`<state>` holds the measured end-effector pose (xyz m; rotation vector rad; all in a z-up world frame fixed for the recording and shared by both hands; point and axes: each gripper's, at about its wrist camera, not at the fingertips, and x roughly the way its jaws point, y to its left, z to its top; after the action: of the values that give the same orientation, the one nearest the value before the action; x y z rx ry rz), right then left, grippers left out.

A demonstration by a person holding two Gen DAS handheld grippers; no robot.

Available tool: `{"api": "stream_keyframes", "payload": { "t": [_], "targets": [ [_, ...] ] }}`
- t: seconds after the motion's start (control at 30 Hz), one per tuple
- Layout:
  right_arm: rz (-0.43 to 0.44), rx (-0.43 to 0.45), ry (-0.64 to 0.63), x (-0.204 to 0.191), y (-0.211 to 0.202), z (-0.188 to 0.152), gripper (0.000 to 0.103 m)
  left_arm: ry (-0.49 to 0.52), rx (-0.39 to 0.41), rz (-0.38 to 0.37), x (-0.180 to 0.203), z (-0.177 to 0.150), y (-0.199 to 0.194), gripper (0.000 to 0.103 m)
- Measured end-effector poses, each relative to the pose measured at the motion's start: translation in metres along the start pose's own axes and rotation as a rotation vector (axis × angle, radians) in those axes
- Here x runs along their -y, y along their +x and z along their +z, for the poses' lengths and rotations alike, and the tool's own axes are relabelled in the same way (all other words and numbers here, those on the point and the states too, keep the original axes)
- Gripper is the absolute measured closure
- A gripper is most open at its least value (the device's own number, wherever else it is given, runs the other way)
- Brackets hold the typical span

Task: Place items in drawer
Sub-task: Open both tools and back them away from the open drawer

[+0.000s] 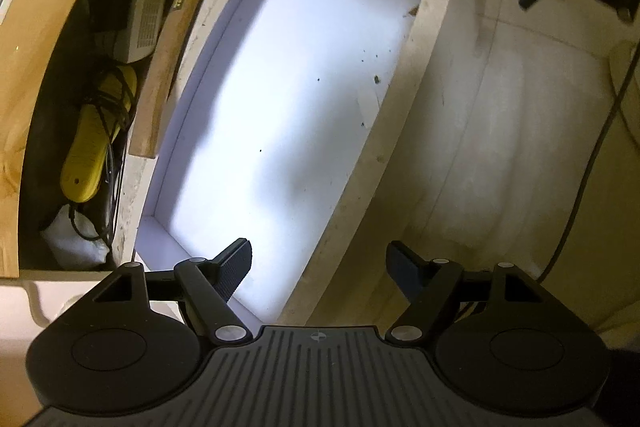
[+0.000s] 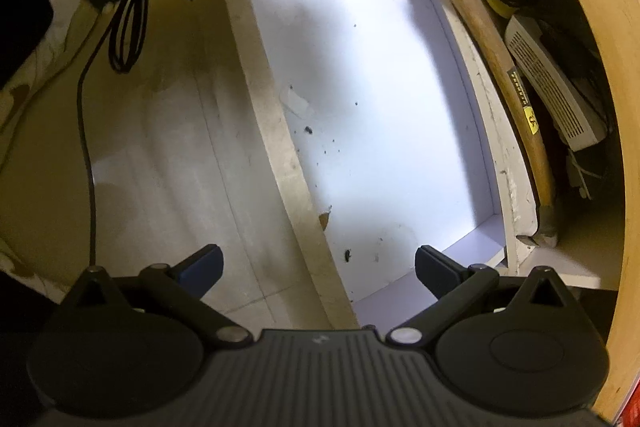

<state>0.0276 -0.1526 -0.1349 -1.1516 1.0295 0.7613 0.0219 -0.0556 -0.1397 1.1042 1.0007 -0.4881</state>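
Two grippers, left gripper (image 1: 319,263) and right gripper (image 2: 319,265), hover over the open white drawer's (image 1: 304,75) front edge, fingers (image 1: 236,267) spread, holding nothing.

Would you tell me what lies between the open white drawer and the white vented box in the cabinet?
A wooden tool handle lies between the drawer and the vented box, seen in both wrist views.

A pale, scuffed floor (image 2: 160,155) lies under uneven light, a black cable (image 2: 86,131) runs across it, and a light wooden cabinet (image 1: 36,39) holds in its dark compartment a yellow device (image 1: 96,143), a white vented box (image 1: 150,7) and a wooden handle (image 2: 496,51).
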Motion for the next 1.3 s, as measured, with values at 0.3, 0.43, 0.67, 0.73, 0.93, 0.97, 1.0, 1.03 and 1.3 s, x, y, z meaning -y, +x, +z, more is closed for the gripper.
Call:
{"api": "stream_keyframes", "payload": {
  "t": [0.3,0.43,0.67,0.73,0.93,0.97,1.0,1.03,1.3],
  "targets": [
    [0.0,0.017,0.044,0.004,-0.005,0.003,0.001,-0.186,0.023,-0.06,-0.015,0.005,-0.013,0.029],
    [-0.011,0.019,0.055,0.004,-0.007,0.004,0.001,-0.318,0.008,-0.116,-0.027,0.004,-0.017,0.029],
    [-0.012,0.024,0.126,0.008,-0.013,0.007,0.001,-0.525,0.005,-0.143,-0.042,0.002,-0.025,0.029],
    [-0.009,0.027,0.161,0.012,-0.015,0.008,0.001,-0.592,0.003,-0.14,-0.046,0.002,-0.027,0.029],
    [0.027,0.052,0.321,0.026,-0.023,0.011,0.001,-0.746,0.027,-0.164,-0.057,-0.001,-0.034,0.029],
    [0.035,0.058,0.349,0.028,-0.025,0.012,0.001,-0.755,0.034,-0.152,-0.058,-0.001,-0.036,0.029],
    [0.044,0.063,0.378,0.03,-0.027,0.012,0.001,-0.761,0.041,-0.143,-0.059,-0.001,-0.037,0.029],
    [0.051,0.067,0.407,0.033,-0.028,0.012,0.001,-0.768,0.045,-0.134,-0.059,-0.001,-0.038,0.029],
    [0.081,0.074,0.664,0.05,-0.033,0.006,0.001,-0.914,0.04,-0.12,-0.067,-0.007,-0.041,0.029]
  ]
}}
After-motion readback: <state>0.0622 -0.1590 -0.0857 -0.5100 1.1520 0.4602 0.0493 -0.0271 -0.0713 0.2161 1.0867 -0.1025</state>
